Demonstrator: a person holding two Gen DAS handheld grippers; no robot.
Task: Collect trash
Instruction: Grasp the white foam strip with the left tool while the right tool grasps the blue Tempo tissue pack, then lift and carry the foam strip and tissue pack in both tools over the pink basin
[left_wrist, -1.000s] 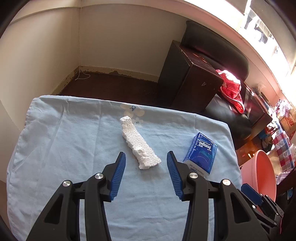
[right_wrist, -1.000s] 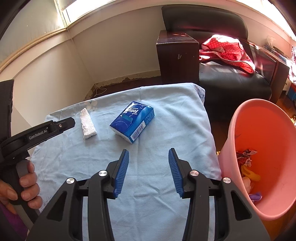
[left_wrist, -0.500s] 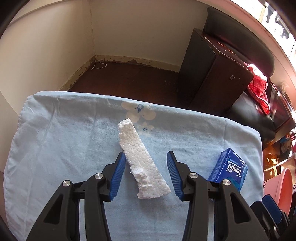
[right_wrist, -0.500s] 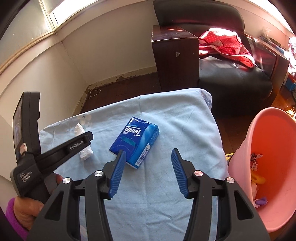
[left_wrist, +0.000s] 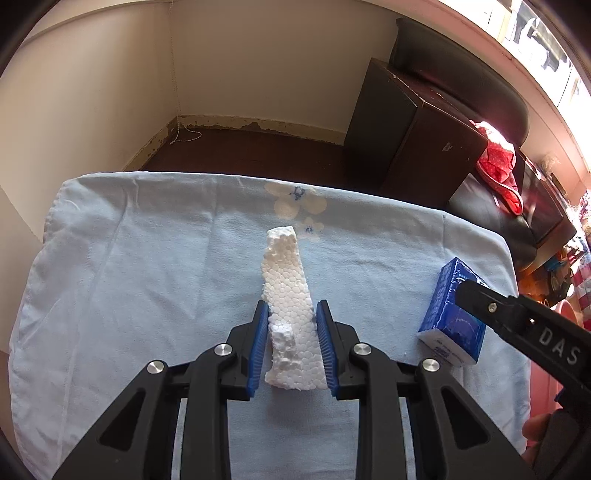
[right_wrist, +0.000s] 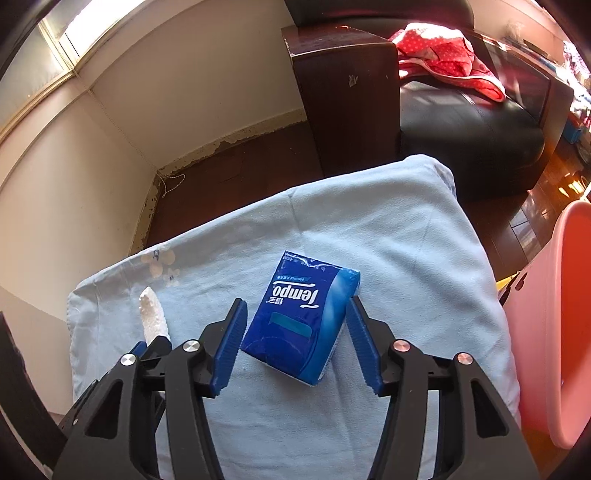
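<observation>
A long white foam piece (left_wrist: 286, 273) lies on the light blue cloth (left_wrist: 147, 258). My left gripper (left_wrist: 291, 306) straddles its near half, jaws closing, and both blue pads touch its sides. A blue Tempo tissue pack (right_wrist: 303, 317) lies flat on the cloth (right_wrist: 406, 221) between the fingers of my right gripper (right_wrist: 297, 301). Those jaws are opening, with a gap at the left pad. The same pack (left_wrist: 450, 325) stands at the right in the left wrist view, one right finger (left_wrist: 480, 295) over it. The foam (right_wrist: 153, 317) shows at the left in the right wrist view.
A pink bin (right_wrist: 569, 295) stands off the cloth's right edge, also seen as the pink bin (left_wrist: 543, 387). Behind the cloth are dark floor, a dark brown cabinet (left_wrist: 406, 122) and a black sofa with red cloth (right_wrist: 443, 62). Cream walls close the left side.
The left jaws closed in until their pads met the foam piece and the gripper sank lower. The right gripper moved left over the tissue pack with its jaws spreading wider.
</observation>
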